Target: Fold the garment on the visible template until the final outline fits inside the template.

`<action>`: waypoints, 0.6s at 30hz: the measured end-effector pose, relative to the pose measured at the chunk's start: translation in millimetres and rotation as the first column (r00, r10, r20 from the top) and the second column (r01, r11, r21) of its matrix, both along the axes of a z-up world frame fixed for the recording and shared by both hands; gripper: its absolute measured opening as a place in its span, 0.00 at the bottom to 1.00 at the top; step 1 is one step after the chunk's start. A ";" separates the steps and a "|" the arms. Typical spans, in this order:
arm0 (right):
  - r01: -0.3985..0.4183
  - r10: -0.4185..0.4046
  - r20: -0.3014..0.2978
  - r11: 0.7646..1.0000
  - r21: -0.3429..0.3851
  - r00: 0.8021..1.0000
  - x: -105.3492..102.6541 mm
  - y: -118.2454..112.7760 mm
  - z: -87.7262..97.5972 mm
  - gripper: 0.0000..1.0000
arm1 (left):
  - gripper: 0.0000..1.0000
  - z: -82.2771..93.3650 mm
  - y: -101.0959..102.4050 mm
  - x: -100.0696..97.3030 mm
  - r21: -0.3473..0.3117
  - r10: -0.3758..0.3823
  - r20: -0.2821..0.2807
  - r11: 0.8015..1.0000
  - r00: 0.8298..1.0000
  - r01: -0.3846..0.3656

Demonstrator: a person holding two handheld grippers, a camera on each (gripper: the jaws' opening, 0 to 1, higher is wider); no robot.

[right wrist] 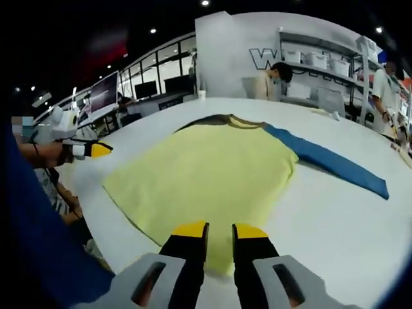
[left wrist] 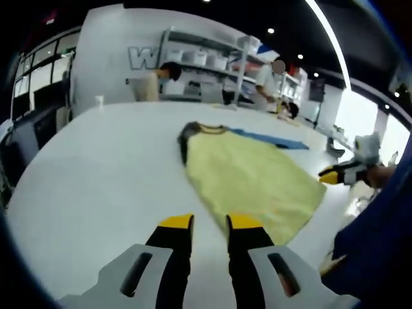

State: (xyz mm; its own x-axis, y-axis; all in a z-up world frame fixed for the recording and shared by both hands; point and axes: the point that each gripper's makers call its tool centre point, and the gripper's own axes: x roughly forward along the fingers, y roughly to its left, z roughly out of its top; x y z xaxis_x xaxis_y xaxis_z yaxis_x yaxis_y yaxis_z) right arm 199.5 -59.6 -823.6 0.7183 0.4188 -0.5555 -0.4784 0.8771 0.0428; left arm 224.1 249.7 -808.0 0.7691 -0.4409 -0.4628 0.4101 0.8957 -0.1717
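Yellow garment (left wrist: 251,177) lies flat on white table (left wrist: 96,174), centre-right in left gripper view, w/ a blue strip (left wrist: 273,139) along its far edge. Left gripper (left wrist: 210,223) at bottom centre, jaws slightly apart, nothing between, over bare table just beside the hem. Right gripper (right wrist: 219,230) bottom centre in right gripper view, jaws slightly apart, empty, tips over garment's near edge.

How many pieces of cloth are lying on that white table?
2: a yellow garment spread flat in the middle, and a blue strip partly tucked under its far edge. More could be hidden underneath.
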 end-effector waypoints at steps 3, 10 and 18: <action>-0.005 0.006 0.017 0.999 -0.050 1.000 -11.0 -4.6 0.2 0.21 | 0.18 -0.4 1.4 -3.0 -0.009 0.002 0.006 1.000 1.000 -0.002; 0.047 -0.046 0.017 0.991 -0.122 0.999 -32.5 -26.5 -10.0 0.26 | 0.18 -1.2 -0.2 -7.3 -0.009 -0.006 -0.001 1.000 1.000 0.006; 0.013 -0.001 0.048 0.968 -0.250 0.999 -32.1 -25.8 -26.8 0.25 | 0.18 1.3 4.4 -5.8 -0.002 -0.011 -0.002 1.000 1.000 0.011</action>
State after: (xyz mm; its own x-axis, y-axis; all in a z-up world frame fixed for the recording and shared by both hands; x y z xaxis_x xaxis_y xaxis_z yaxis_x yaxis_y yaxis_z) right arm 167.5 -85.4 -850.4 0.7486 0.2653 -0.6076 -0.4682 0.8604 -0.2012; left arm 218.3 254.1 -806.7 0.7633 -0.4506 -0.4630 0.4199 0.8906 -0.1746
